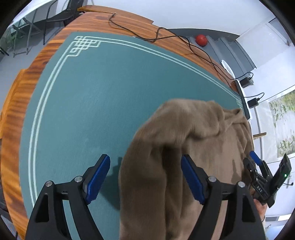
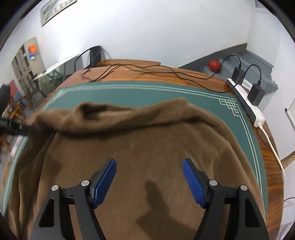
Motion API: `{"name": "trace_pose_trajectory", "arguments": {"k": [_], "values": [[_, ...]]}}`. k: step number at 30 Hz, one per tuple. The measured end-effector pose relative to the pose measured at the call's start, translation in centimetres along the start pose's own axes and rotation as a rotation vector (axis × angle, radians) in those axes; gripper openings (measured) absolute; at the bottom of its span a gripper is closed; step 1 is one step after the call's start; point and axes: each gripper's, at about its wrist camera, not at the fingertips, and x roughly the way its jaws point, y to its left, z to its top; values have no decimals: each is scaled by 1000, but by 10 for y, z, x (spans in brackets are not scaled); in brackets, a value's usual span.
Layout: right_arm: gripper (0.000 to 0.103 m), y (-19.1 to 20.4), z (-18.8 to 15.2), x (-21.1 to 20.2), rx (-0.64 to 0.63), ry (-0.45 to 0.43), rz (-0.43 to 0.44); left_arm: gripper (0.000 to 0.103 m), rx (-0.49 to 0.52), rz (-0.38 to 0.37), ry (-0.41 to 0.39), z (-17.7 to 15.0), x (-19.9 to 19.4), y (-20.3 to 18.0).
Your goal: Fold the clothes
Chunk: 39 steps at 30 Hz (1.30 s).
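White walls (image 2: 147, 33) all round, evenly lit. Wooden worktop (image 2: 129, 73) under a green mat (image 1: 110, 92) with a pale line border and knot corners. Black cables (image 2: 129, 71) trailing over the bare wood; white power strip (image 2: 247, 97) at the edge, carrying two black adapters (image 2: 256, 94). Grey steps (image 1: 230, 49) beyond, with a red ball (image 2: 214, 65) on them. Framed picture (image 2: 55, 9) high on the wall, grey shelving (image 2: 27, 62) in the corner, black chairs (image 1: 60, 14) on a grey floor (image 1: 11, 68).

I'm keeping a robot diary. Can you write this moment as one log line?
step: folding | brown sweater: on green mat, bunched | left tool: open, over sweater's edge | right tool: open, above sweater
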Motion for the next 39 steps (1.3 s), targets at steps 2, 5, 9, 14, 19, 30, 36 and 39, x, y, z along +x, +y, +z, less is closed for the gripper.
{"name": "trace_pose_trajectory", "arguments": {"k": [2,5,9,14,19,30,36,39], "values": [[76,7,-14,-9,-23,3,-8,83,-1,21,3,-9,-2,2],[76,9,-26,-10,-21,36,17,83,-25,15,-1,-22,-9,6],[76,3,-33,-13,-7,48,18,83,-9,5,-11,-35,-20,0],[76,-2,-26,-11,13,53,16,83,49,-23,-21,-31,-23,-25],[76,-7,-13,4,28,84,24,83,99,-55,23,-7,6,-58],[76,-11,28,69,4,178,-10,83,98,31,59,68,68,-80],[76,-10,49,87,11,173,-13,83,6,2,22,109,80,-67],[76,-9,57,90,15,164,-13,83,-3,-15,35,117,88,-65]]}}
